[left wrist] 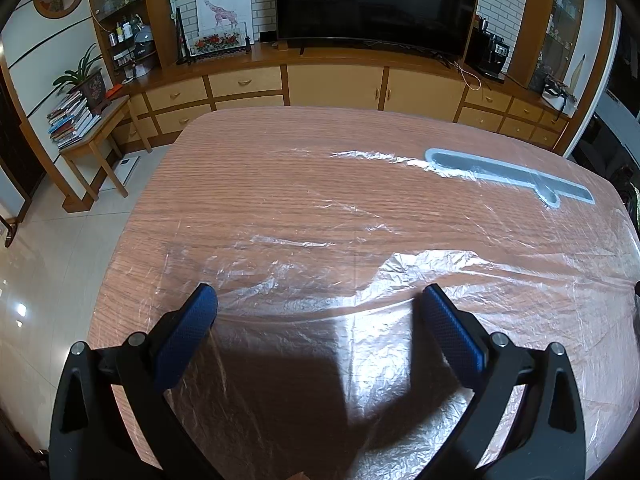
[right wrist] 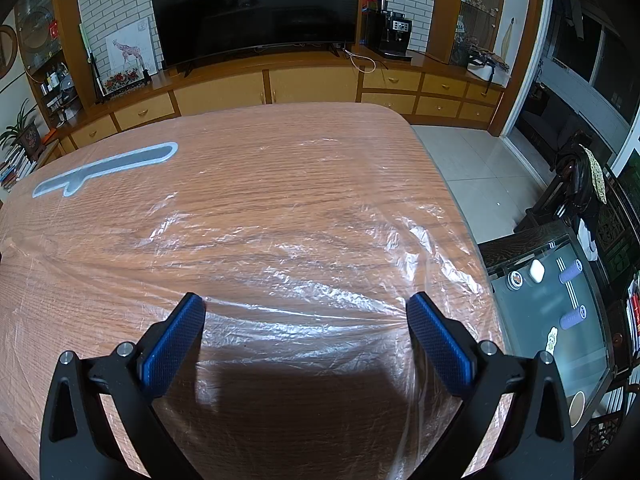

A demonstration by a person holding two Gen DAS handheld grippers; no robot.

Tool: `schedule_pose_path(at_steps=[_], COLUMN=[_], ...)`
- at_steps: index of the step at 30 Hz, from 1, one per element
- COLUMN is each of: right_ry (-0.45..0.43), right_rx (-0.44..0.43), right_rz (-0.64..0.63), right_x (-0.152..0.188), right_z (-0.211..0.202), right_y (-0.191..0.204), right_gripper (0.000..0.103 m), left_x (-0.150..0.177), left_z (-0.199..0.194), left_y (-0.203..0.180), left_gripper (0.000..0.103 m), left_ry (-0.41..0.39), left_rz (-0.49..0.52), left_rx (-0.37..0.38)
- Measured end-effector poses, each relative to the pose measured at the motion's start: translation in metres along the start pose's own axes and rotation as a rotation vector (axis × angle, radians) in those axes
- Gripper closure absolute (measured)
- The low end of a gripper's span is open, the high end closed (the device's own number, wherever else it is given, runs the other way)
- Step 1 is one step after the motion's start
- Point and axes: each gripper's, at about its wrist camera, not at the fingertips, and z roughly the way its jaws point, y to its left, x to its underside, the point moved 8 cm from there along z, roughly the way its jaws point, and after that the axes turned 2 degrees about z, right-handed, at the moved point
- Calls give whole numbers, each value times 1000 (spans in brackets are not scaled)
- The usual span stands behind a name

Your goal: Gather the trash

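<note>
Plastic sheet (left wrist: 360, 240) spread over the whole table (left wrist: 240, 152), both sets of jaws wide open and empty.

Best bet imo: left gripper (left wrist: 318, 300) and right gripper (right wrist: 306, 308) each pinch a raised wrinkle near the front edge, then bunch inward. Only the right view shows the sheet hanging off the table's side, plus a glass side table (right wrist: 560, 308); the grey knife-shaped tray (left wrist: 508, 176) shows in both.

Living room, wood cabinetry and white brick wall.
A large black flat-screen television (left wrist: 376, 0) stood on a long tan wooden sideboard with drawers (left wrist: 336, 84); glossy pale floor tiles (right wrist: 476, 160) reflected light; a small wooden side table (left wrist: 100, 140) carried stacked books; a dark glass-topped table (right wrist: 560, 312) sat at right.
</note>
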Motion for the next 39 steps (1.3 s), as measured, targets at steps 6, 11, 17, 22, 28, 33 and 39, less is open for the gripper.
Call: schedule_pose_path(at_steps=[6,11,17,22,28,33,39], right_ry=[0,0,0,0,0,0,0], right_rx=[0,0,0,0,0,0,0], right_rz=[0,0,0,0,0,0,0], right_x=[0,0,0,0,0,0,0], right_z=[0,0,0,0,0,0,0], right_y=[0,1,1,0,1,0,0], right_gripper=[4,4,4,4,4,4,4], left_x=[0,0,0,-1,-1,-1,-1], left_z=[0,0,0,3,3,3,3], left_y=[0,1,0,8,9,9,8], left_gripper=[1,1,1,1,1,1,1], left_ry=[0,0,0,0,0,0,0], left_rz=[0,0,0,-6,-4,-4,-4], left_rx=[-1,0,0,-4,-3,-3,-4])
